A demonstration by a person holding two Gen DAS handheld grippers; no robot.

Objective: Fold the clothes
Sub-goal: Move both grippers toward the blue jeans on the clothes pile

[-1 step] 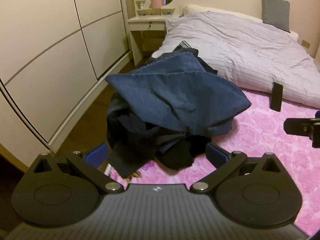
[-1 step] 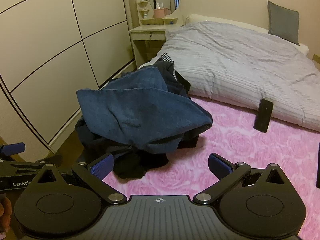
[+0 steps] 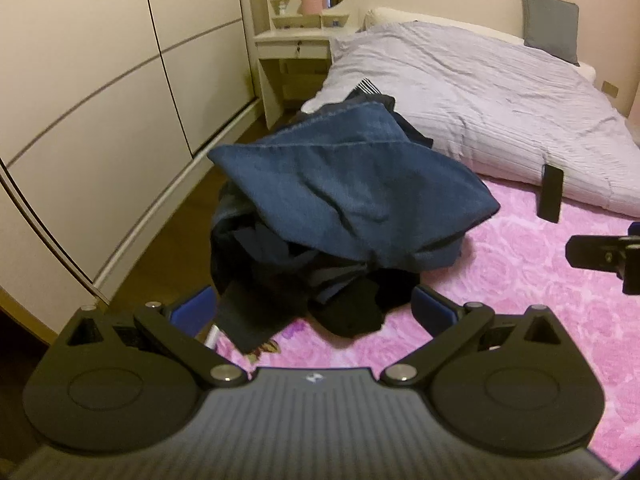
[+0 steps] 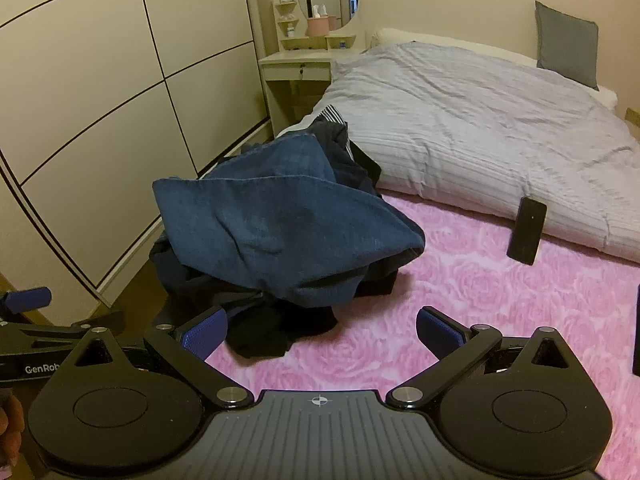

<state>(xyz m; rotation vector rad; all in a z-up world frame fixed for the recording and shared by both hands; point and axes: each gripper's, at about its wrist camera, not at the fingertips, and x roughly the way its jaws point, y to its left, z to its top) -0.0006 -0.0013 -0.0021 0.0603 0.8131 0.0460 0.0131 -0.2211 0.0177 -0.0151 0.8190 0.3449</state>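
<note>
Nothing shows as changed, so the folding has not begun: the clothes pile (image 3: 344, 232), topped by a blue denim garment (image 4: 280, 232), sits heaped at centre frame in both wrist views, on the pink blanket (image 4: 500, 292) near the bed's left edge. The left gripper (image 3: 314, 308) and right gripper (image 4: 322, 332) hover at the bottom of their frames with jaws wide apart, holding nothing. A black phone (image 4: 526, 230) lies at right.
</note>
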